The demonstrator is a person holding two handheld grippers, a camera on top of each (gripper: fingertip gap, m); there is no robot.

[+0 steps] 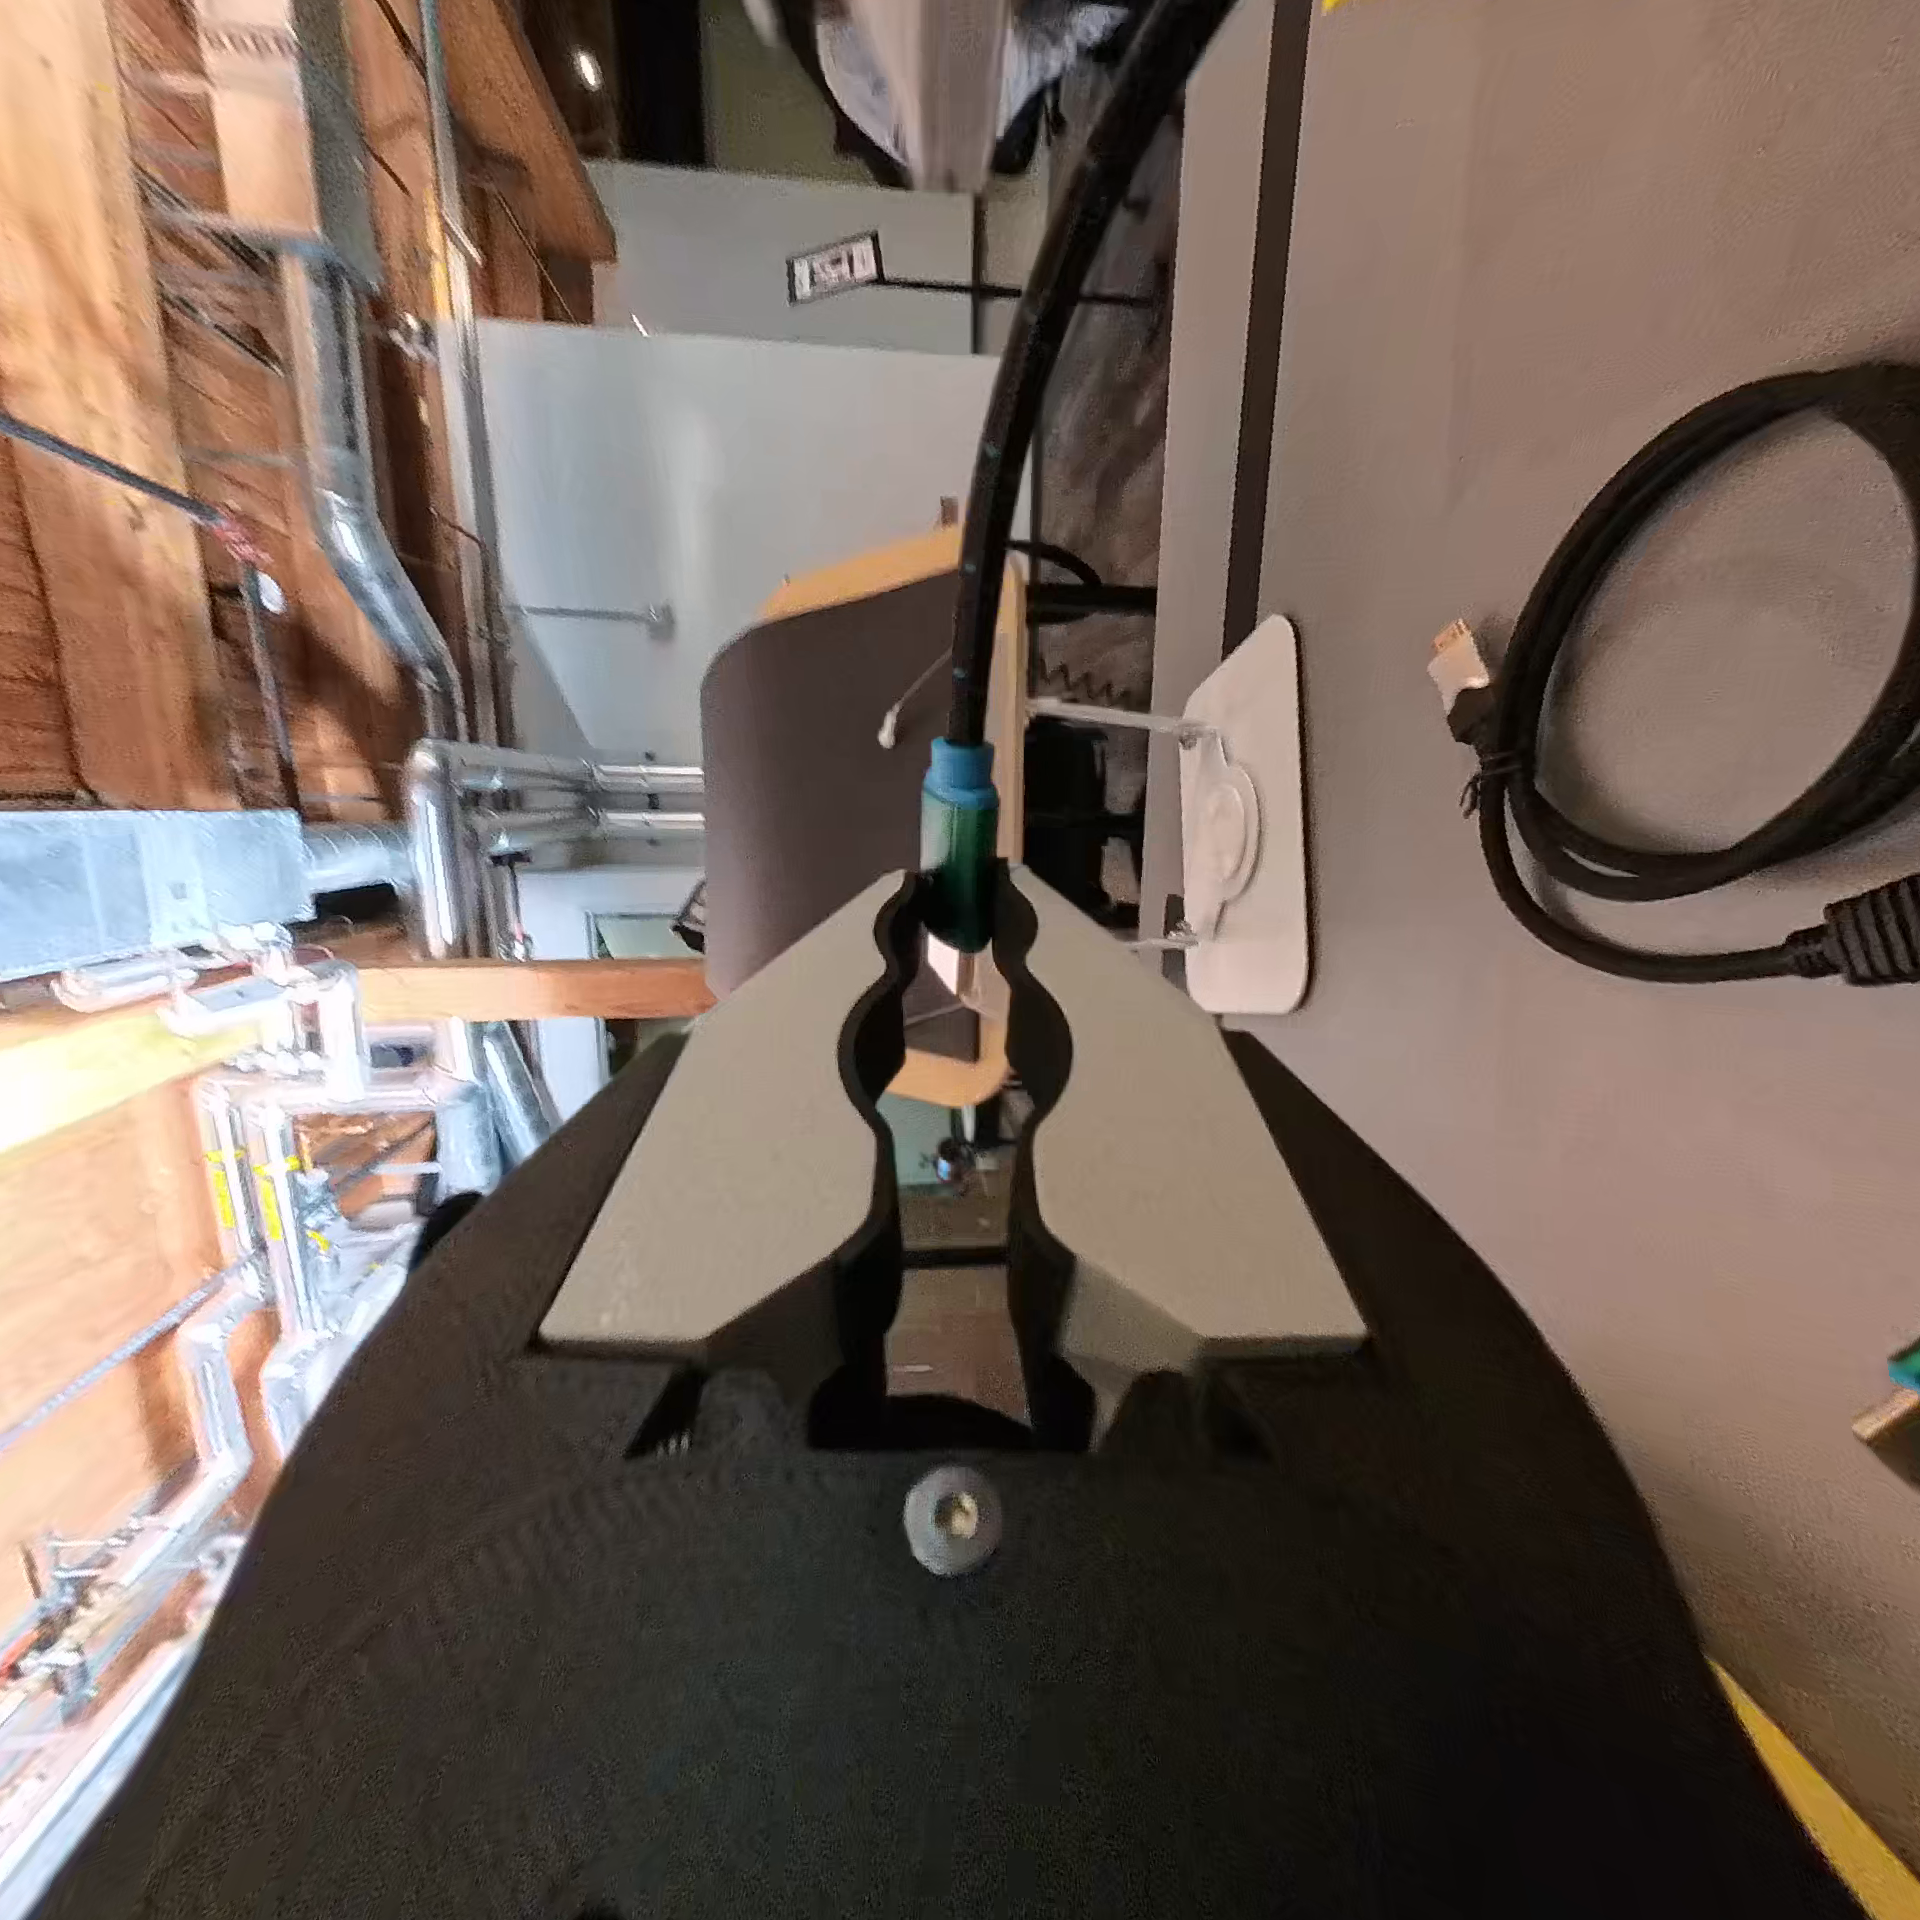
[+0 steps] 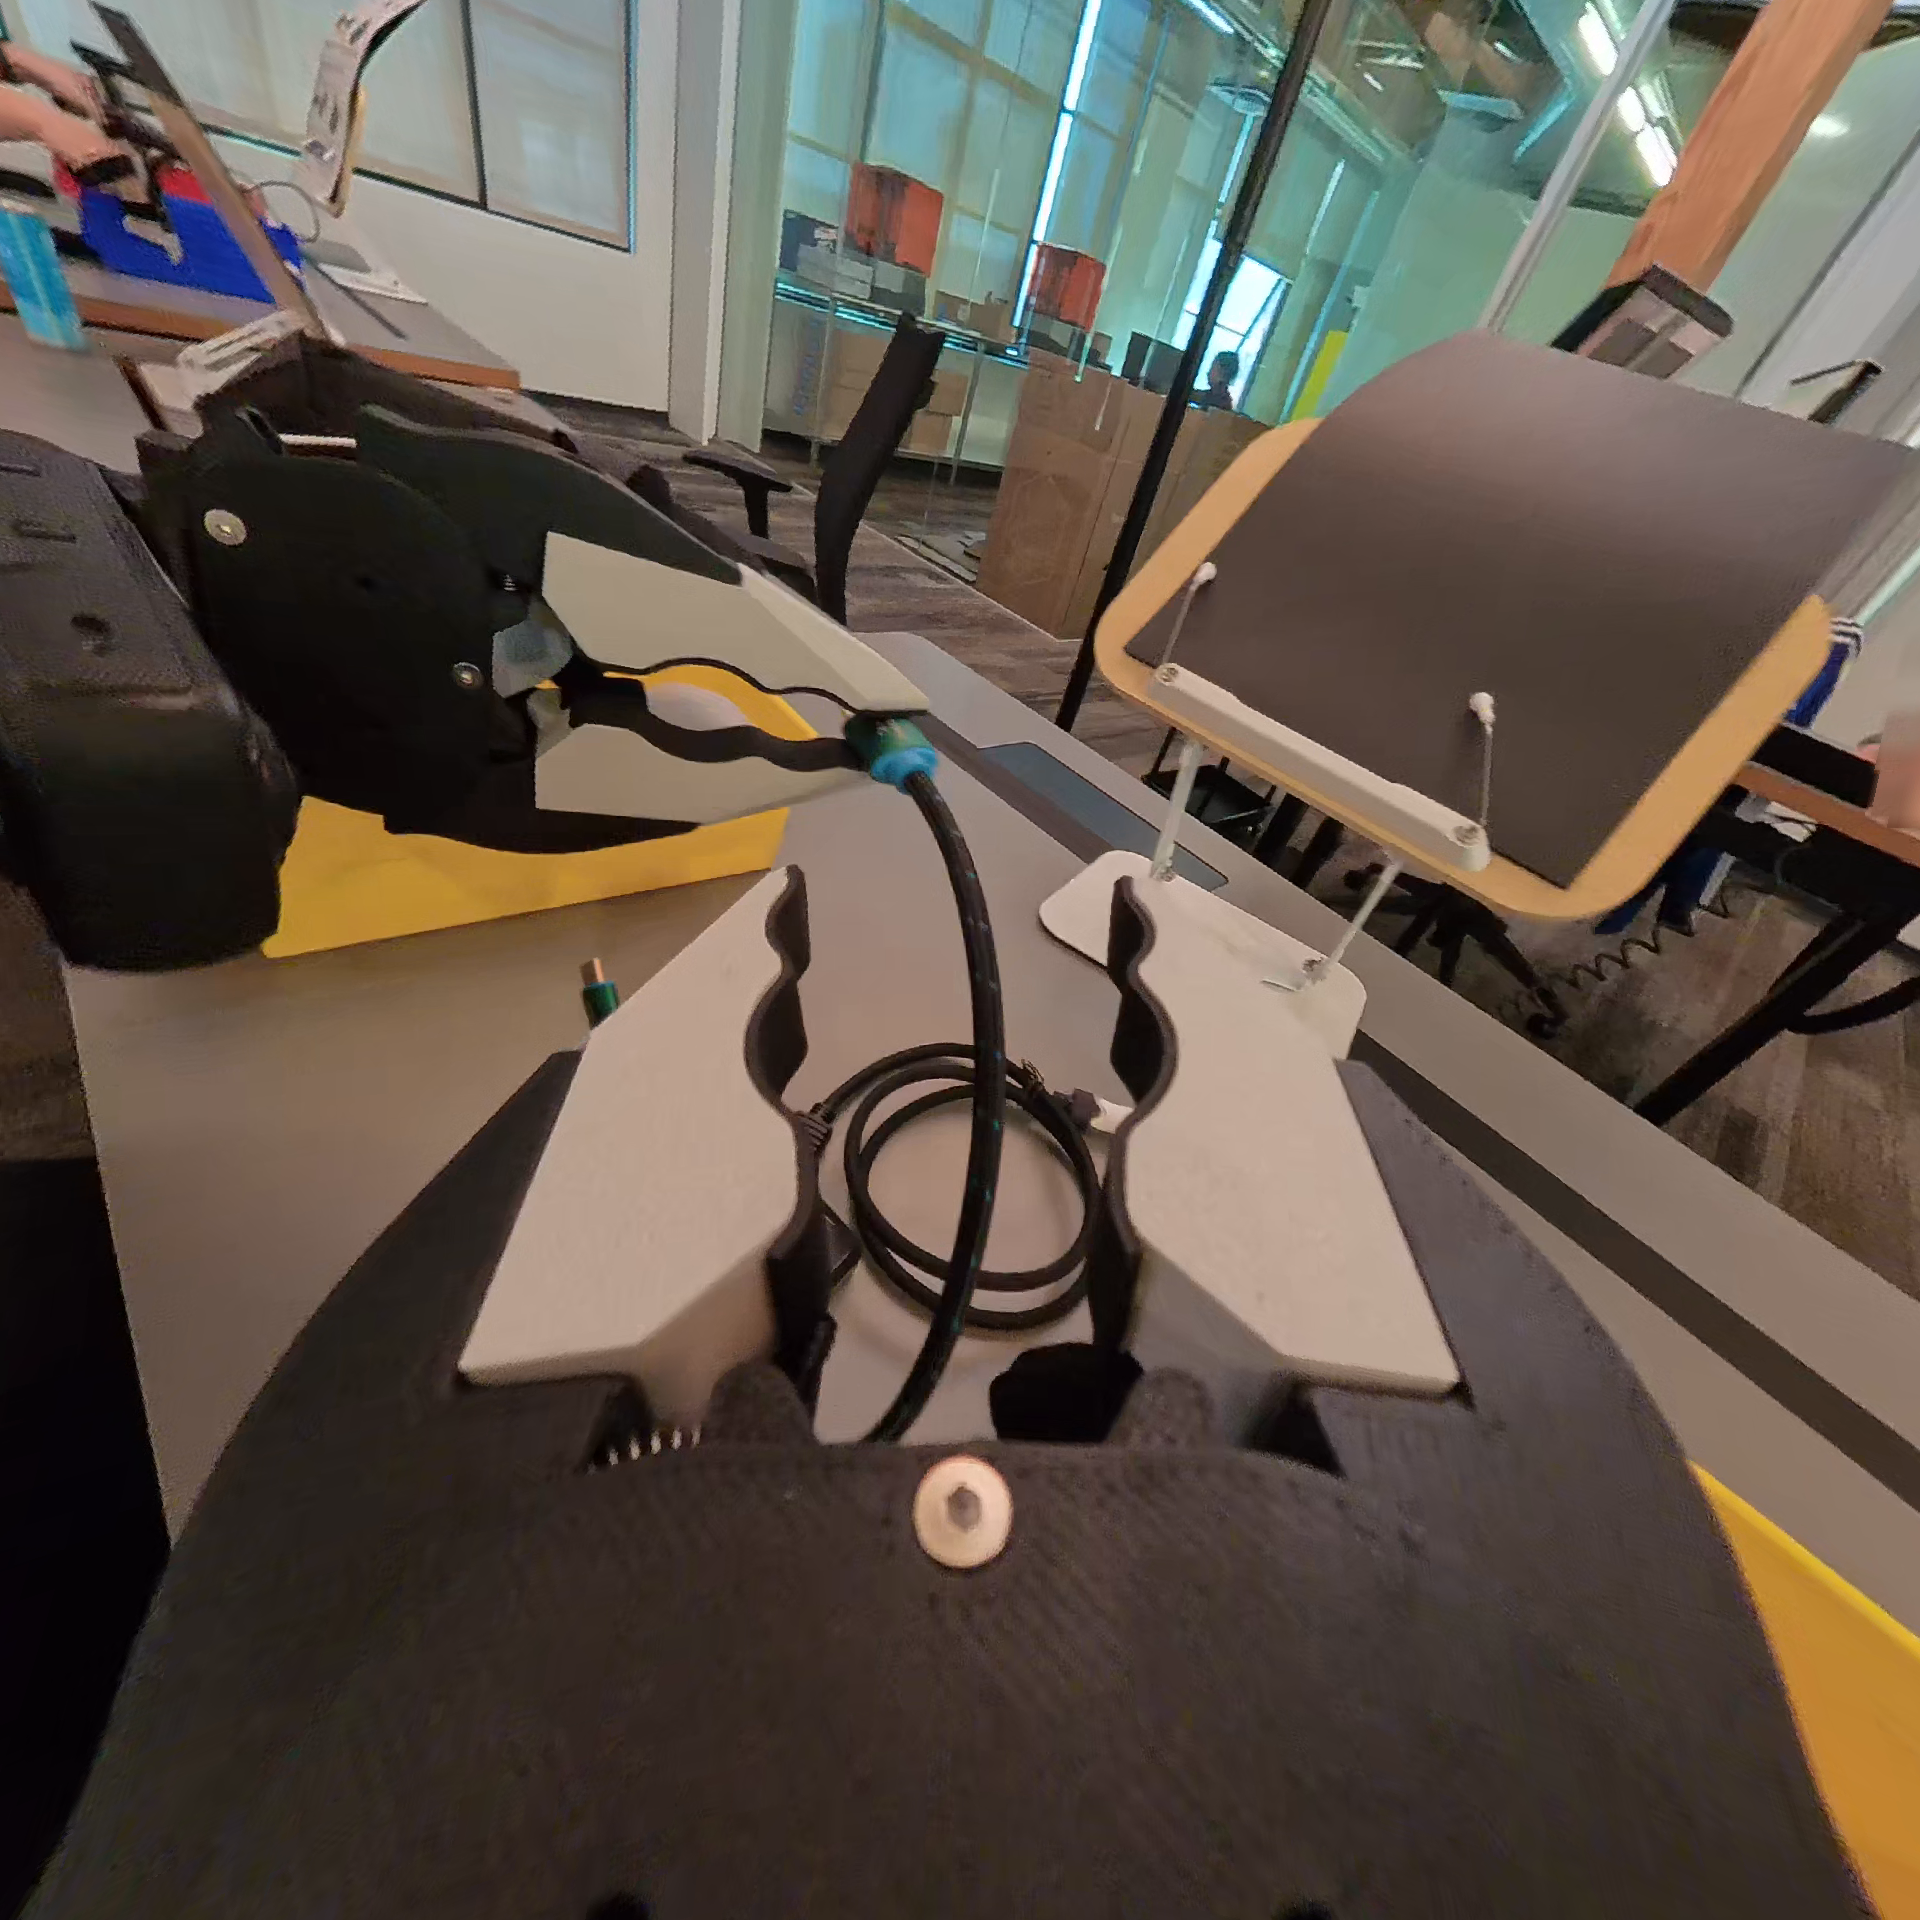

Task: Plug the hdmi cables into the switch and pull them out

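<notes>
Left gripper [image 2: 868,743] is clamped on the green-and-blue plug [image 1: 958,852] of a braided HDMI cable [image 2: 977,997], held up off the table [image 2: 312,1091]. The grip is at the fingertips only; the cable leaves the blue collar and droops down toward the near side, passing between the fingers of the right gripper [image 2: 956,925].

Right gripper: jaws wide apart, holding nothing, hovering low over the table.

A second cable [image 2: 966,1195] lies coiled on the table just beyond the right gripper, with its light-coloured plug [image 1: 1460,665] loose at the coil's far right. A small green connector [image 2: 597,992] stands at the left of the right gripper; what it belongs to cannot be told.

A dark panel on a white stand [image 2: 1205,935] sits at the far right. The switch itself cannot be picked out with certainty in either view.

Judgement: step in hand is carrying the first plug, either toward a port or just clear of one; the frames do not settle which.

Next move, if plugging: bring the plug's metal tip square to the port, push straight. Fingertip hold is shallow, so the plug may twist under push. Right gripper is free to steady the switch.
</notes>
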